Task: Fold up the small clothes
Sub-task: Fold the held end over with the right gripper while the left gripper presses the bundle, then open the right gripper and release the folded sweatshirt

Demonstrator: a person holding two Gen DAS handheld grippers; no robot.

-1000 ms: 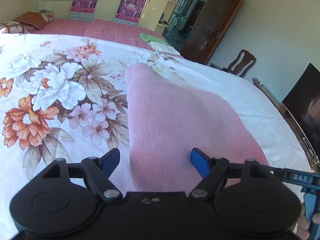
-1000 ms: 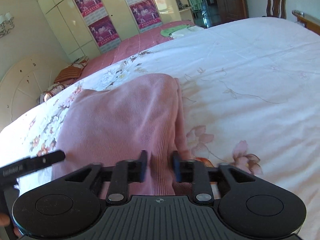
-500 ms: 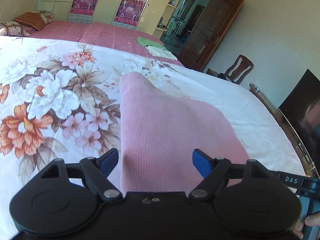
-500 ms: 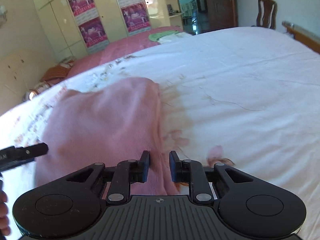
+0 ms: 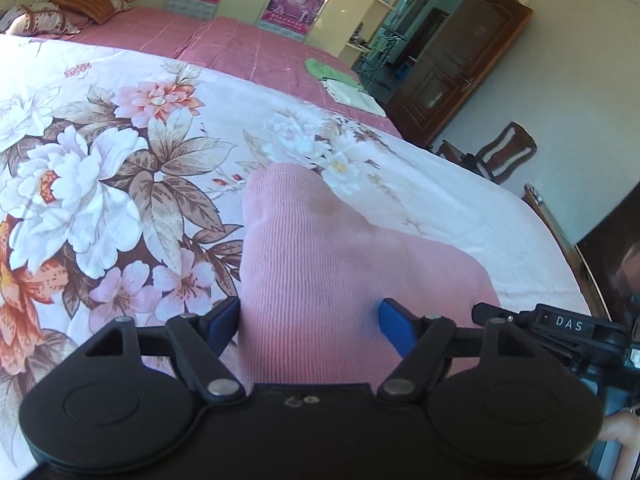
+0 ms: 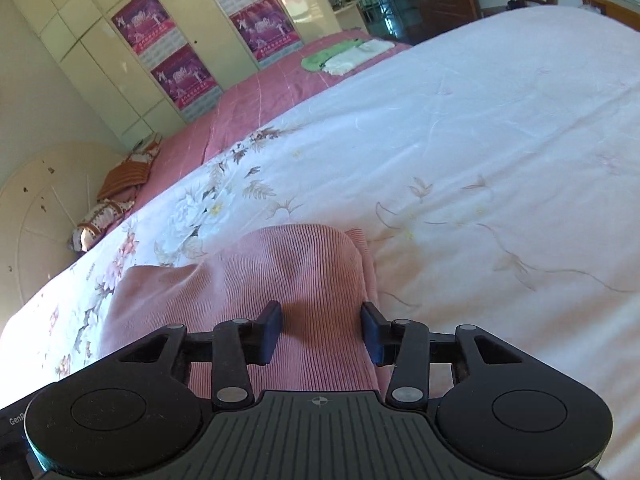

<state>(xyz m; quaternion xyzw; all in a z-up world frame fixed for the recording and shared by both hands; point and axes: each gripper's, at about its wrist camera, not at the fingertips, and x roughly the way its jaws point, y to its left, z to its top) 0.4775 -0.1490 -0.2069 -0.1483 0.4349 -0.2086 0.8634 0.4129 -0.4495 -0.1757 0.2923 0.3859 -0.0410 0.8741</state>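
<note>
Tongs agape over pink garment, bedspread beyond.

— Far wall?
— Cream wardrobe with purple posters on its doors; dark wooden door beside open shelving.
— Furniture?
— Wide bed under a floral quilt, pink bedspread beyond; wooden chair against a plain white wall.
— Light?
— Strong daylight.

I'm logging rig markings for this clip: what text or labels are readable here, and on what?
"DAS": white letters on the right gripper, seen in the left wrist view.
"Gen": cut-off letters on black hardware at the right wrist view's left edge.
Wardrobe posters: print too small to read.
</note>
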